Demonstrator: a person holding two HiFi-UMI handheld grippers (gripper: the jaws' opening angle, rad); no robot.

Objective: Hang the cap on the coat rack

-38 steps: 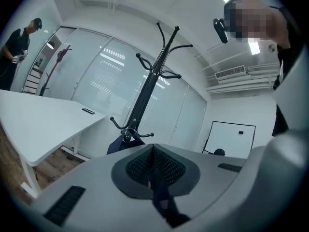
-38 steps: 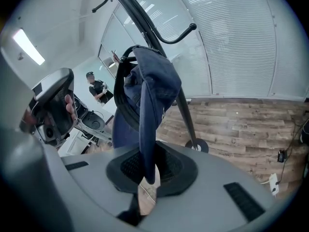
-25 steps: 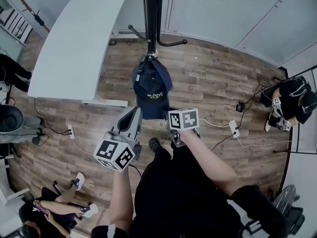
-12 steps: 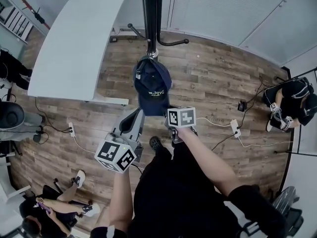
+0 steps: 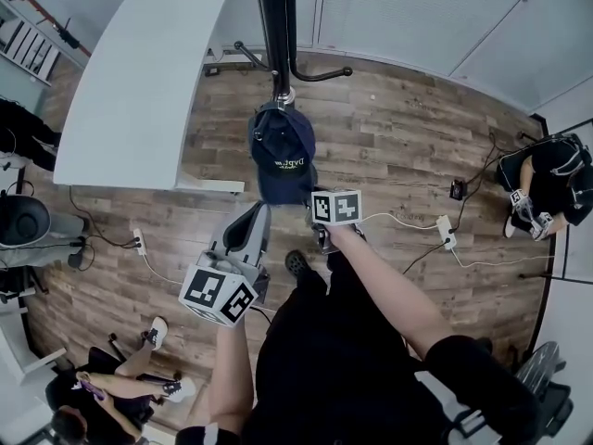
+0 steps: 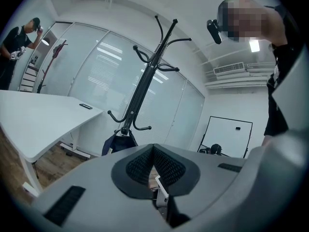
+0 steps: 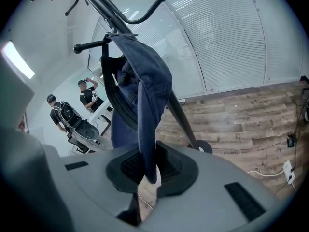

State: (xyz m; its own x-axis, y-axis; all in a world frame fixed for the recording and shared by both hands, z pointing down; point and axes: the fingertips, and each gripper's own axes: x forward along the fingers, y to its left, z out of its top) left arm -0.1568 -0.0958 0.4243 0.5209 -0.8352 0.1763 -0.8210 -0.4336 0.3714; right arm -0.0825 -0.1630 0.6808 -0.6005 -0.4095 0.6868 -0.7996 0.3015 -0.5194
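Observation:
The navy cap (image 5: 283, 151) hangs against the black coat rack (image 5: 275, 26), its back opening over a low hook (image 7: 89, 46). My right gripper (image 5: 312, 202) is just below it, shut on the cap's brim (image 7: 147, 129), which drops between the pads (image 7: 169, 167). The left gripper (image 5: 258, 213) is lower and to the left, shut and holding nothing. In the left gripper view the closed jaws (image 6: 152, 151) point toward the rack (image 6: 145, 81), with the cap (image 6: 116, 141) at its lower hooks.
A curved white table (image 5: 139, 82) stands left of the rack. The rack's base legs (image 5: 315, 74) spread over the wood floor. Power strips and cables (image 5: 445, 235) lie to the right. People are at the right (image 5: 547, 184) and lower left (image 5: 102, 383).
The cap and my right gripper have moved a little forward, closer to the rack pole. The left gripper has stayed almost in place.

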